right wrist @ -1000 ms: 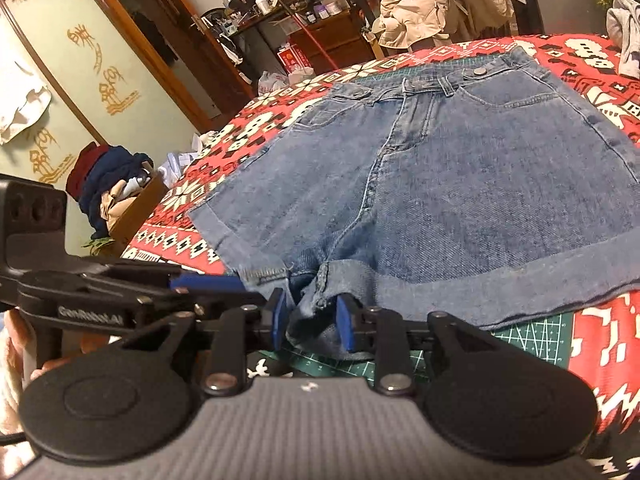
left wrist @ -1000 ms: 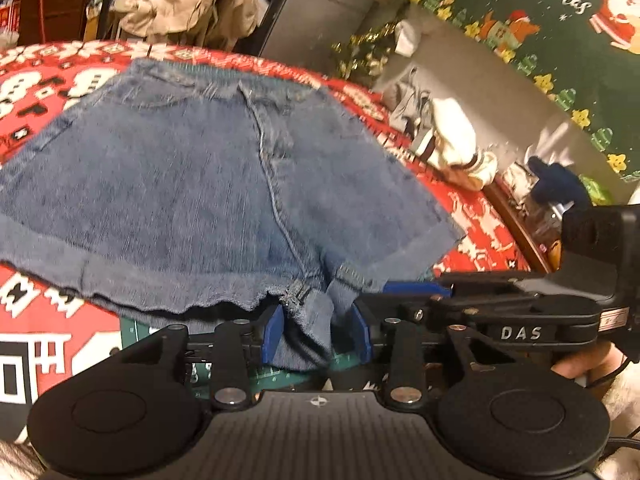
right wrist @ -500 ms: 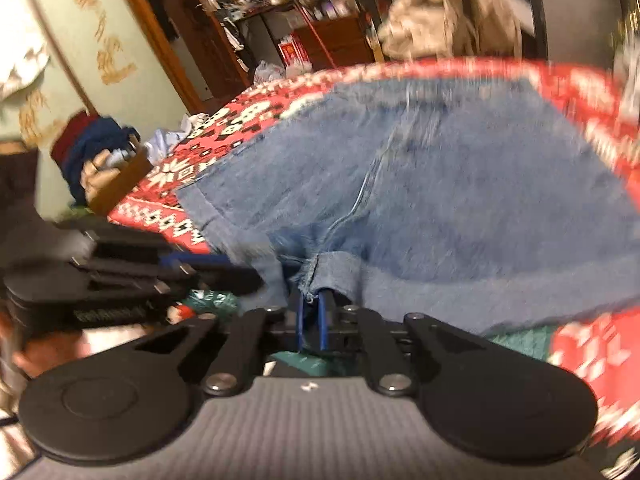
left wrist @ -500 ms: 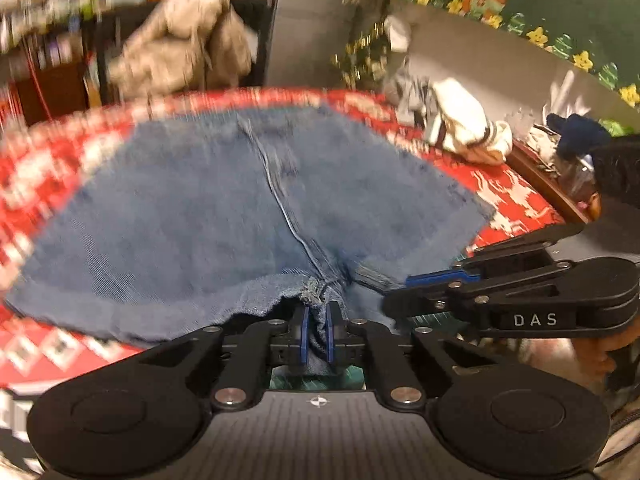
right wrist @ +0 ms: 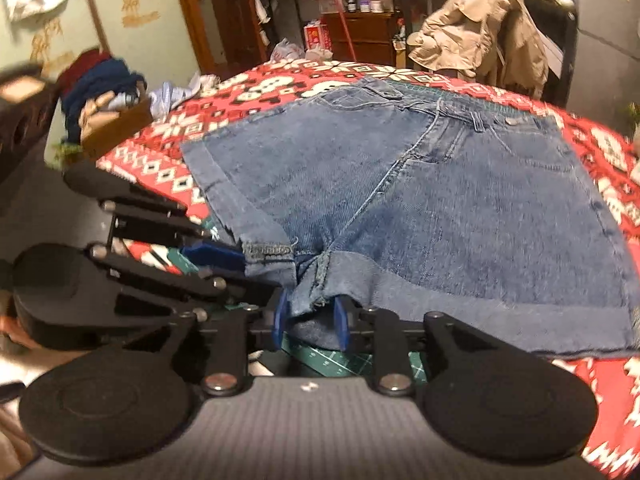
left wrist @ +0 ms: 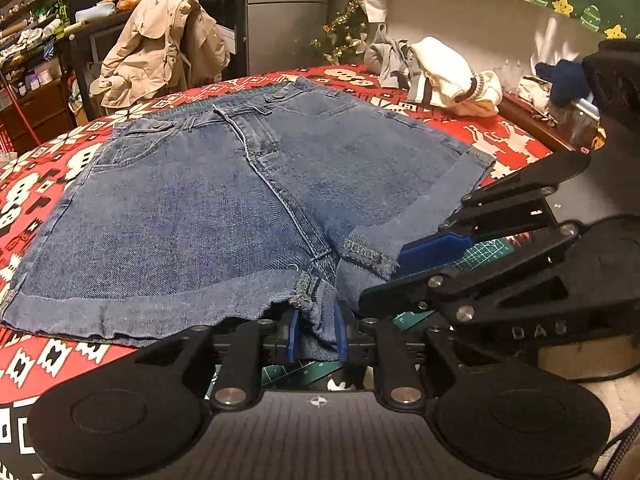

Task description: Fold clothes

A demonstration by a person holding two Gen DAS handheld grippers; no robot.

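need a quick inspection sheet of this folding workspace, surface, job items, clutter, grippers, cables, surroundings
surface: red patterned cloth over the table, green cutting mat showing at the near edge
job's things: denim shorts spread flat, waistband far, cuffed hems near
clutter: white and grey garments piled on the far right corner; box of clothes off the left side
grippers: left gripper and right gripper side by side at the crotch hem, jaws opening, denim between each pair of pads
cables: black cable by the right gripper
surroundings: beige coat hung on a chair, cluttered shelves, Christmas decorations on the wall
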